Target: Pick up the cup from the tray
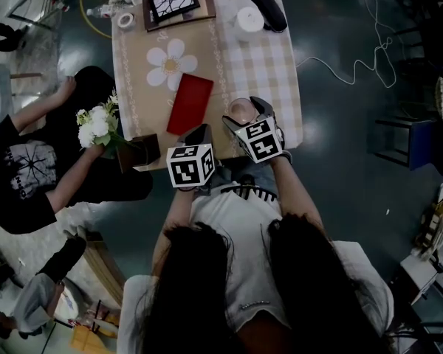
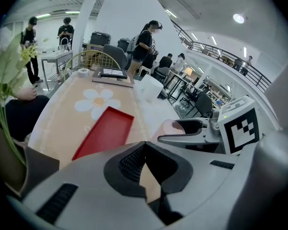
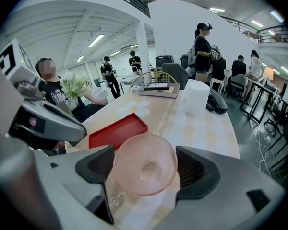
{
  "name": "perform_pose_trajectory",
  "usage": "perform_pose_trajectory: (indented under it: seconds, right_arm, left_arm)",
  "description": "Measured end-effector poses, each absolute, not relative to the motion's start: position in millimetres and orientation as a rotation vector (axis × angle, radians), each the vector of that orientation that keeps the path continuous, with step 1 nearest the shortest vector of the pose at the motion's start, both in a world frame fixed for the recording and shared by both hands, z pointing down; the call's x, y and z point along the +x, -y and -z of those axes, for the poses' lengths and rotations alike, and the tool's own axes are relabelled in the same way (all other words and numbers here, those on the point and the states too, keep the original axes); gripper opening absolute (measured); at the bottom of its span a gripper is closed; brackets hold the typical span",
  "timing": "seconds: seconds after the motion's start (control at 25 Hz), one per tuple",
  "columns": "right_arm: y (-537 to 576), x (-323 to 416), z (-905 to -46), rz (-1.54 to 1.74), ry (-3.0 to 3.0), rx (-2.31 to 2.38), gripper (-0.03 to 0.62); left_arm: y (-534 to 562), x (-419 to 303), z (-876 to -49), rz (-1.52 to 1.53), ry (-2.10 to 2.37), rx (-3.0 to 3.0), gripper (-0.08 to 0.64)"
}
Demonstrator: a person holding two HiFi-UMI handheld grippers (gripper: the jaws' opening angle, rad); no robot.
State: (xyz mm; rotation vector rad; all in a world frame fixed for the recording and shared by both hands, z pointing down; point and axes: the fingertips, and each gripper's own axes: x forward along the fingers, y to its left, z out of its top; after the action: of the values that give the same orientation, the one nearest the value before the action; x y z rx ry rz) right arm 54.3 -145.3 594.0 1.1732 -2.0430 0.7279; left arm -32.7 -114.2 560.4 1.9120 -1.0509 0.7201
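Note:
A pink textured glass cup [image 3: 145,170] sits between the jaws of my right gripper [image 3: 144,172], which is shut on its sides. In the head view the cup [image 1: 239,110] and my right gripper [image 1: 248,116] are over the checked cloth near the table's front edge, just right of the red tray [image 1: 190,103]. The tray [image 3: 117,131] is empty. My left gripper [image 2: 144,145] is shut on nothing, its tips touching. It hovers at the front edge below the tray [image 2: 104,133]. From there the cup [image 2: 175,127] shows to its right.
At the table's left a seated person holds white flowers [image 1: 96,126] beside a brown box [image 1: 139,152]. At the far end lie a framed picture [image 1: 175,4], a white cylinder [image 1: 249,18], a black object [image 1: 267,6] and a tape roll [image 1: 125,19]. Cables cross the floor on the right.

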Motion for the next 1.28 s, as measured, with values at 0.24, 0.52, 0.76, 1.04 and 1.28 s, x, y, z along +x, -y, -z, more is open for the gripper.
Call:
perform_pose_trajectory:
  seconds: [0.24, 0.52, 0.76, 1.04, 1.28]
  right_arm:
    - [155, 59, -560, -0.669, 2.108, 1.198, 0.382]
    - [167, 68, -525, -0.591, 2.139, 1.282, 0.382]
    - [162, 70, -506, -0.614, 2.18, 1.312, 0.382]
    - [147, 60, -484, -0.528, 2.213, 1.223, 0.377]
    - [136, 66, -475, -0.517, 2.198, 1.288, 0.19]
  left_arm:
    - [114, -32, -556, -0.71, 1.052, 1.921, 0.002]
    - [129, -26, -532, -0.656, 1.074, 1.988, 0.001]
    - [132, -25, -513, -0.567, 1.089, 1.999, 0.002]
    - [128, -23, -504, -0.572, 1.117, 2.039, 0.002]
    - [119, -20, -498, -0.562, 1.117, 2.058, 0.002]
